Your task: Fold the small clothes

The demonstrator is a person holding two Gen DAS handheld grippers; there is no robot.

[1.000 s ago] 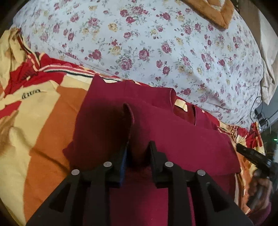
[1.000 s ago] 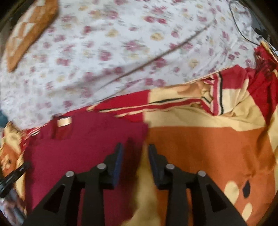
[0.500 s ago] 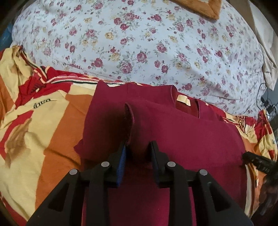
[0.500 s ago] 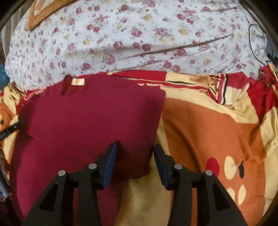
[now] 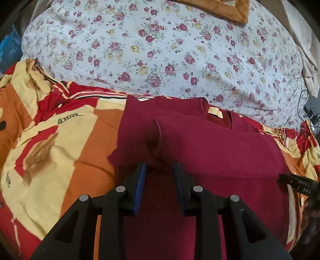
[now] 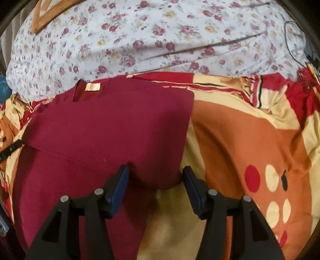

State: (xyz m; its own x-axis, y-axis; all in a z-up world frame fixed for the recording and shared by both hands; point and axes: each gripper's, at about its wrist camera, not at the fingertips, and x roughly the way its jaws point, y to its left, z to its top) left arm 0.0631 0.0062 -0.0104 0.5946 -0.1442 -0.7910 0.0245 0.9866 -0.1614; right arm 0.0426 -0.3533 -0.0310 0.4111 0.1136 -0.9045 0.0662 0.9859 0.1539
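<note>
A dark red shirt (image 5: 216, 152) with a tan neck label (image 5: 215, 112) lies on the patterned bedspread, both sleeves folded in over its body. It also shows in the right wrist view (image 6: 104, 128). My left gripper (image 5: 159, 170) is open just behind the folded sleeve's hem, holding nothing. My right gripper (image 6: 156, 174) is wide open over the shirt's right folded edge, holding nothing. The right gripper's tip shows at the right edge of the left wrist view (image 5: 296, 181).
An orange, red and cream bedspread (image 6: 250, 140) covers the bed. A floral white pillow (image 5: 160, 50) lies behind the shirt. A brown cushion (image 5: 220, 8) sits on it. A black cable (image 6: 294, 40) runs at the far right.
Both grippers have opened and let go of the folded sleeves, then drawn back from the shirt. The sleeves now rest on the shirt's body.
</note>
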